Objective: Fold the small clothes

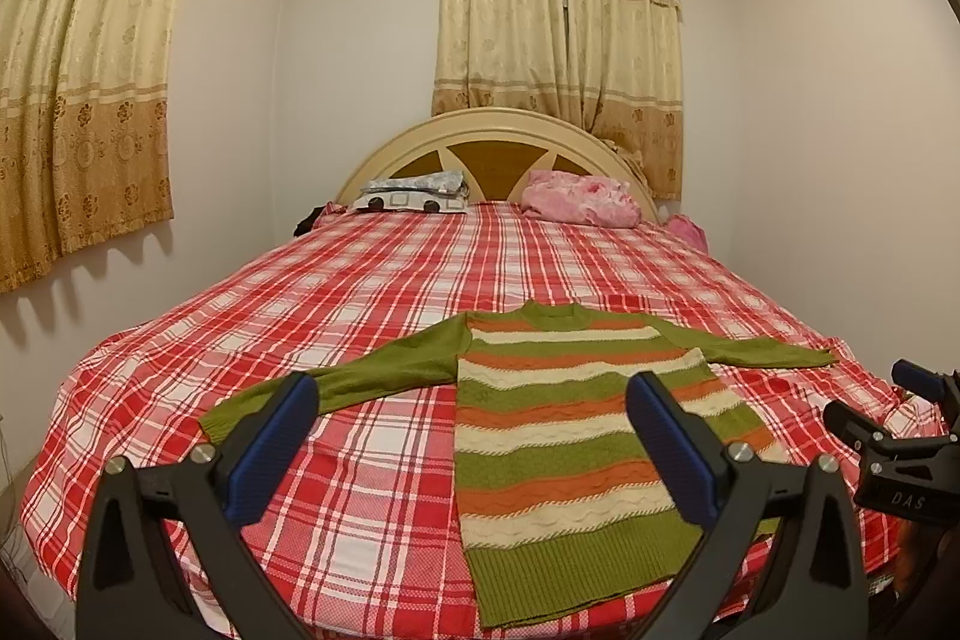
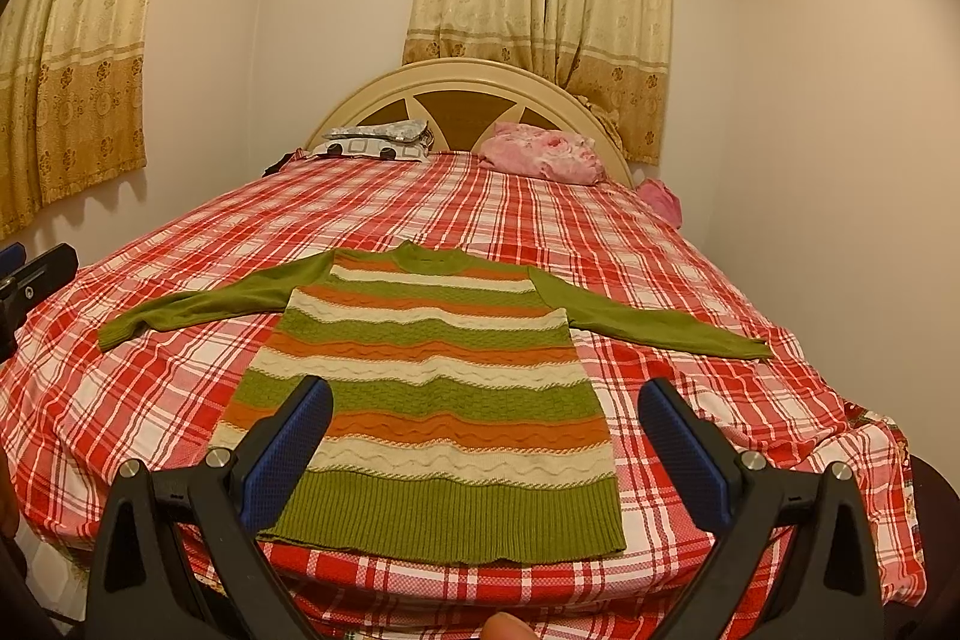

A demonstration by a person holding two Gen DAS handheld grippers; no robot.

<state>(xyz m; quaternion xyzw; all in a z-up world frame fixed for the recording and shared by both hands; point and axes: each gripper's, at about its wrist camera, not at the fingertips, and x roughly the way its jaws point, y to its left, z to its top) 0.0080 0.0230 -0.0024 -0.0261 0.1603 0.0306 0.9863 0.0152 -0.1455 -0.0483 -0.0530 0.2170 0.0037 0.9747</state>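
Striped knit sweater (image 2: 432,388) lies flat, face up, sleeves spread to both sides, near the foot of the plaid-covered bed (image 2: 690,280); left tool (image 1: 474,436) and right tool (image 2: 486,436) both hover above it with jaws wide apart, holding nothing. The knit looks soft, light and stretchy, so it will likely drape and sag when lifted rather than keep shape (chunky ribbing should give the pads decent friction). Best holds, I judge, are the cuff of the left sleeve (image 1: 336,388) and the cuff of the right sleeve (image 2: 660,328), or the ribbed hem (image 2: 456,520) corners.
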